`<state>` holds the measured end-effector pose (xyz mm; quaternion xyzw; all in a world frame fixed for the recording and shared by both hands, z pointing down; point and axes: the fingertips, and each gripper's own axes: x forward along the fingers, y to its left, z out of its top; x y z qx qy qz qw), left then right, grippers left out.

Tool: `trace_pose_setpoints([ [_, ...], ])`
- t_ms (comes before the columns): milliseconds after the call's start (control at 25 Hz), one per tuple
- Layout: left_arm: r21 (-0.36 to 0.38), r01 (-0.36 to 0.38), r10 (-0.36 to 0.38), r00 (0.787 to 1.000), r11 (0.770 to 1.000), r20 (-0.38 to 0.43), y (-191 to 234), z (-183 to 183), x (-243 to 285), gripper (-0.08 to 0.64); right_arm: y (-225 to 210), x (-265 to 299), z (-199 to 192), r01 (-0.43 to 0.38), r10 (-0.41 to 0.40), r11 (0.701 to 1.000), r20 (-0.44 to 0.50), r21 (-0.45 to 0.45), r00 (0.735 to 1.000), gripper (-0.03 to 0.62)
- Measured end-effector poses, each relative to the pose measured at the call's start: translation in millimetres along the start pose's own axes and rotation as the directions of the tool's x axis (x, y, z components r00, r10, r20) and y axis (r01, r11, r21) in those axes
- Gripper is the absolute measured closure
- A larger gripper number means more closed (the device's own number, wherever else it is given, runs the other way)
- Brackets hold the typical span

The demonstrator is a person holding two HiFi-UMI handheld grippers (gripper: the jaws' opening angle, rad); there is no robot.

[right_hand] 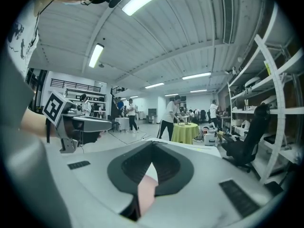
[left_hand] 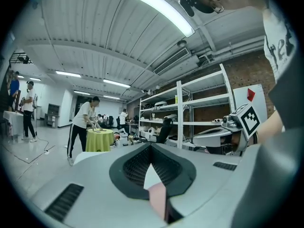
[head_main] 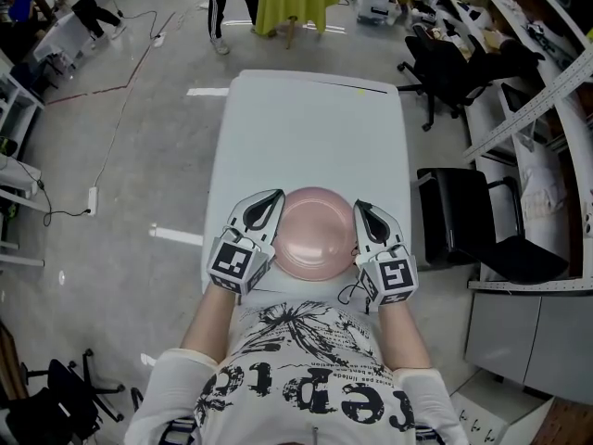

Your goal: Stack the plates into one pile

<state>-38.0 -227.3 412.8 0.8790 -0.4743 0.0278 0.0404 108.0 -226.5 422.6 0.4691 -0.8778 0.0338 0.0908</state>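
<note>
Currently, your left gripper [head_main: 272, 197] sits off the left rim of the pink plate [head_main: 315, 233], fingers [head_main: 264, 207] pointing away from you across the table [head_main: 315, 128]. In the left gripper view the fingers [left_hand: 135, 167] are together at the tips and clamp nothing. A sliver of pink shows low in the slot behind the tips, with white table above it.

Between the two sets of fingers, the pink plate lies flat on the table's near end, close against your body. From above it reads as one round. Whether more plates lie under it cannot be told.

Your right gripper [head_main: 360, 208] mirrors the left, just off the plate's right rim, its fingers [head_main: 372, 221] pointing the same way. In the right gripper view these fingers [right_hand: 168, 167] also meet at the tips on nothing, pink again showing low in the slot.

Beyond the right fingers, off the table's edge, a black chair [head_main: 459, 216] stands on the floor.
</note>
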Motion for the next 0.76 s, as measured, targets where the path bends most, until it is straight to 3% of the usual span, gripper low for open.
trace_pose_setpoints([
  [760, 0.002, -0.001, 0.001, 0.998, 1.0, -0.063, -7.7, -9.5, 13.2, 0.558, -4.3, 7.5, -3.9, -0.018, 0.018, 0.999, -0.007, 0.027, 1.0, 0.584],
])
